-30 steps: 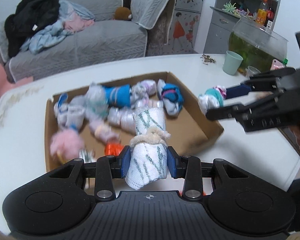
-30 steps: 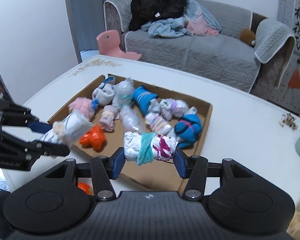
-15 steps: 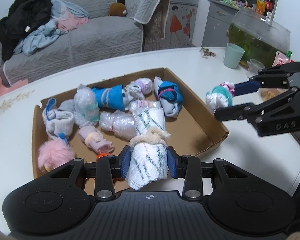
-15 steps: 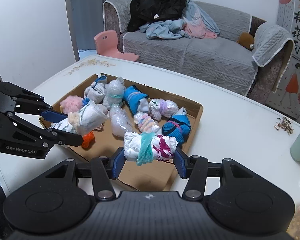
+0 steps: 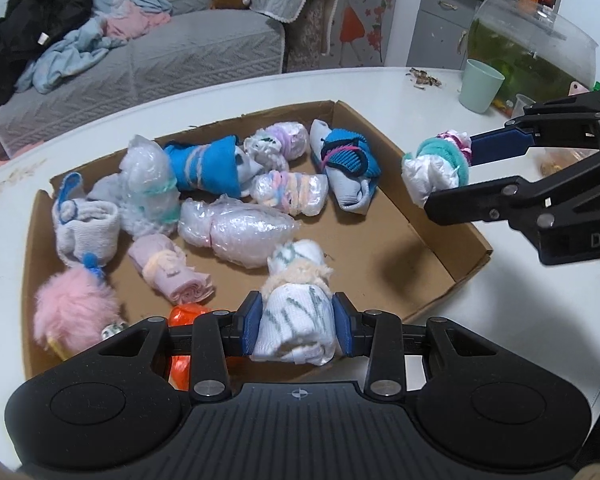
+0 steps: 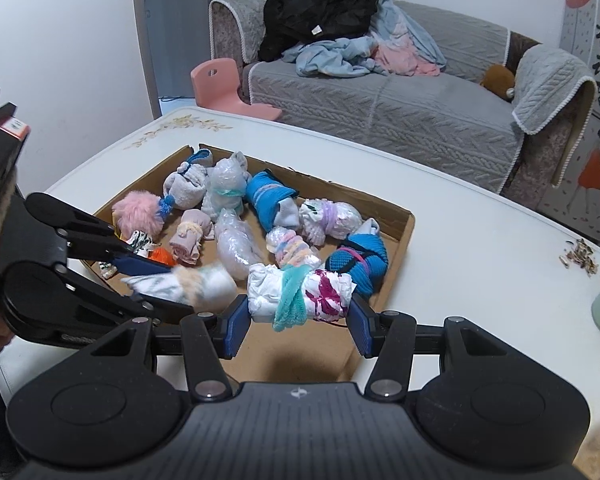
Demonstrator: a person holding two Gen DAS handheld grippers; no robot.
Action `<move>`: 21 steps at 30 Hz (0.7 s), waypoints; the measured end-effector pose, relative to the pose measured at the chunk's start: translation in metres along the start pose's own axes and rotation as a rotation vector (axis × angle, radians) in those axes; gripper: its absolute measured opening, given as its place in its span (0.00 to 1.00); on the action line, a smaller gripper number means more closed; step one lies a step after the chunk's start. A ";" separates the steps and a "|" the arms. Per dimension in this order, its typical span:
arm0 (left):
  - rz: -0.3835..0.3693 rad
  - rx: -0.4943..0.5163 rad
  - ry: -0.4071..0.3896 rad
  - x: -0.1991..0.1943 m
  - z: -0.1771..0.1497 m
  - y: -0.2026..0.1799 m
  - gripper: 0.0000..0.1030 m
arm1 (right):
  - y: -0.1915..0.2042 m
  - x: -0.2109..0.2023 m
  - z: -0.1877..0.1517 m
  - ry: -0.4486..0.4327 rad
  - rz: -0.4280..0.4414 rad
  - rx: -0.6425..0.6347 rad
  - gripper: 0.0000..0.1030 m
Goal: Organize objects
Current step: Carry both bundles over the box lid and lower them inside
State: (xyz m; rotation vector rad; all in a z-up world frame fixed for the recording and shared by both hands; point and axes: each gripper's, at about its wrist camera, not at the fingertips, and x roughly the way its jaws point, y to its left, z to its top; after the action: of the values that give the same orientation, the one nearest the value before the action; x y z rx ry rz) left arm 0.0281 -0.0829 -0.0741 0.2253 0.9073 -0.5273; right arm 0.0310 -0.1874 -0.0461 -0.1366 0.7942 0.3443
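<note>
White table [image 5: 260, 88], cardboard tray [image 5: 432, 216]. Left gripper [image 5: 296, 326] clamps green-striped roll [image 5: 296, 316]; right gripper [image 6: 296, 320] clamps teal-banded bundle [image 6: 300, 294]. Lower both into bare near-right floor (release gently).

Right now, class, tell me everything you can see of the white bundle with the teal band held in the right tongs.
The white bundle looks like soft rolled cloth, crumpled at its ends, with magenta markings on one half. A fuzzy teal band wraps its middle, a loose end hanging down. It lies crosswise, clamped at both ends between the blue pads of the right tongs, lifted over the near right corner of the cardboard box, touching nothing else.
</note>
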 end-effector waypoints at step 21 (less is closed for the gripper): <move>0.053 -0.002 0.047 0.028 0.001 0.016 0.43 | 0.020 0.068 0.011 0.137 0.063 -0.061 0.47</move>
State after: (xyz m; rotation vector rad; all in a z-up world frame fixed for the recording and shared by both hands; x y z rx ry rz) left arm 0.0512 -0.0795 -0.0968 0.2594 0.9449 -0.4737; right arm 0.0752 -0.1490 -0.0870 -0.1943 0.9249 0.4223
